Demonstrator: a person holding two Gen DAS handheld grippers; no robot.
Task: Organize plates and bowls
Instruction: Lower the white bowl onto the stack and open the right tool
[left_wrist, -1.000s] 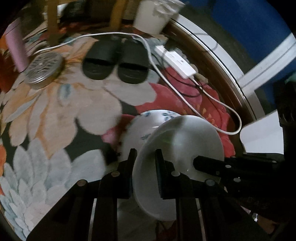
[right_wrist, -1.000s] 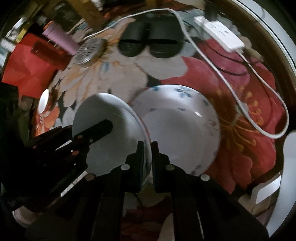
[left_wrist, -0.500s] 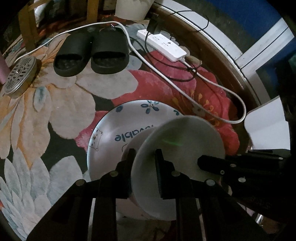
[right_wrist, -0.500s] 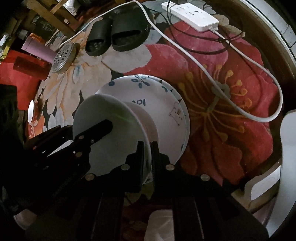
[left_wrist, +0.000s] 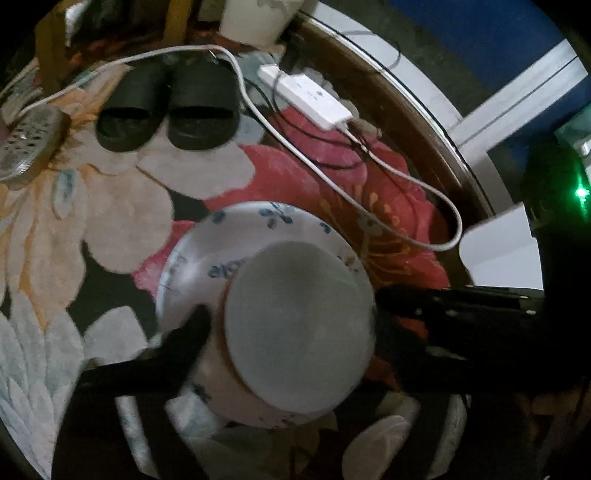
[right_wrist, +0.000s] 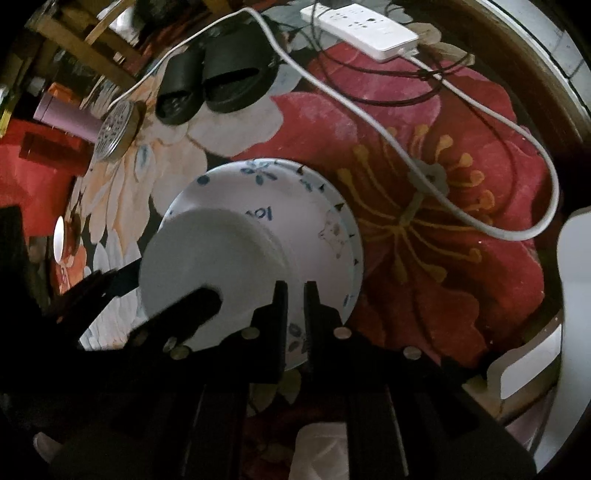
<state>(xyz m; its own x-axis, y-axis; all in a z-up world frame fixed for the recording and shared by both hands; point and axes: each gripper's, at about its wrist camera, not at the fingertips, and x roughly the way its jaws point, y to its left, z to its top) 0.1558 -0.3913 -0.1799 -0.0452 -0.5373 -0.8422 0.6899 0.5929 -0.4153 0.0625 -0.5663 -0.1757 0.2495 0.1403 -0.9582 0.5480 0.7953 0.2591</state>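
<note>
The white bowl (left_wrist: 299, 328) sat on the patterned plate (left_wrist: 236, 240), which lay on the flowered rug (left_wrist: 122, 206). In the right wrist view the bowl (right_wrist: 207, 266) rested on the near left part of the plate (right_wrist: 317, 221), and a second rim showed under that plate's edge.

The left hand-held gripper (right_wrist: 162, 291) had just been opening, and its jaws stood wide, one finger (left_wrist: 181, 339) off the bowl's left side, clear of the wall. In the right wrist view one left finger (right_wrist: 192, 306) reached in over the bowl's rim while the other lay outside it, neither pressing. The bowl stood between those jaws, free of them.

The right hand-held gripper (right_wrist: 294, 295) had its jaws drawn nearly together with only a narrow slit between the pads. They hung at the bowl's right rim, above the plate's near edge; whether they pinched the rim there I could not tell.

Beyond the plate, a pair of black slippers (left_wrist: 166, 107) sat side by side, a white power strip (left_wrist: 310, 98) lay to their right, and its white cable (left_wrist: 406, 240) looped across the red flower. A round metal grate (right_wrist: 114, 133) lay left of the slippers.
</note>
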